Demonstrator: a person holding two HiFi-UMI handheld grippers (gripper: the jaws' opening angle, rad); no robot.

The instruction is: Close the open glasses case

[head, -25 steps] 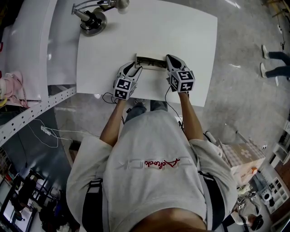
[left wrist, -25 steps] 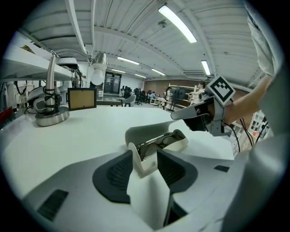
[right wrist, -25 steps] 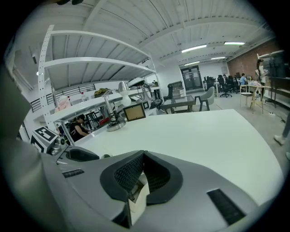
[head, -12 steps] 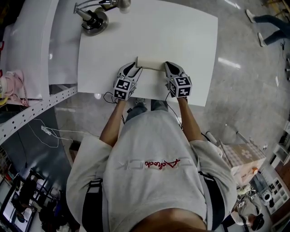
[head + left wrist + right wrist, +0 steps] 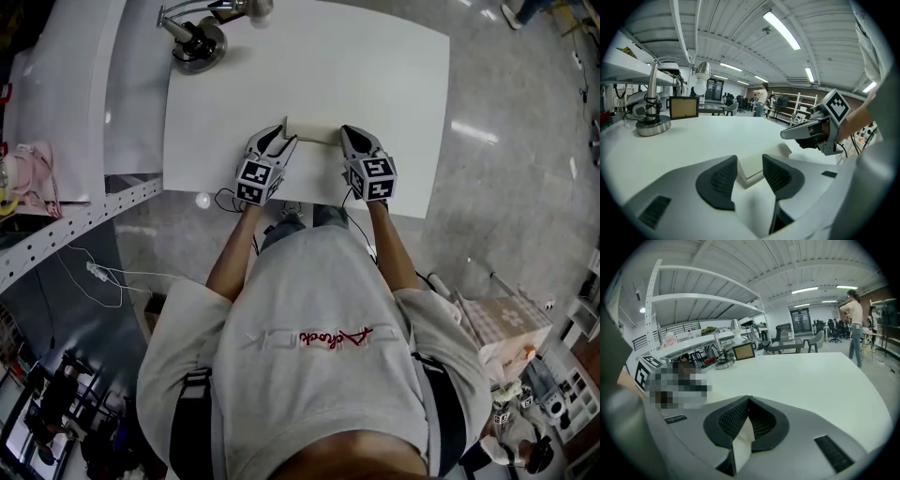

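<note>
Glasses case point(image 5: 314, 131), left end between parted left gripper point(image 5: 750, 162) fingers, right gripper point(image 5: 748, 400) fingers closed beside right end

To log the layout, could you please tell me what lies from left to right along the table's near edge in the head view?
left gripper → glasses case → right gripper
</note>
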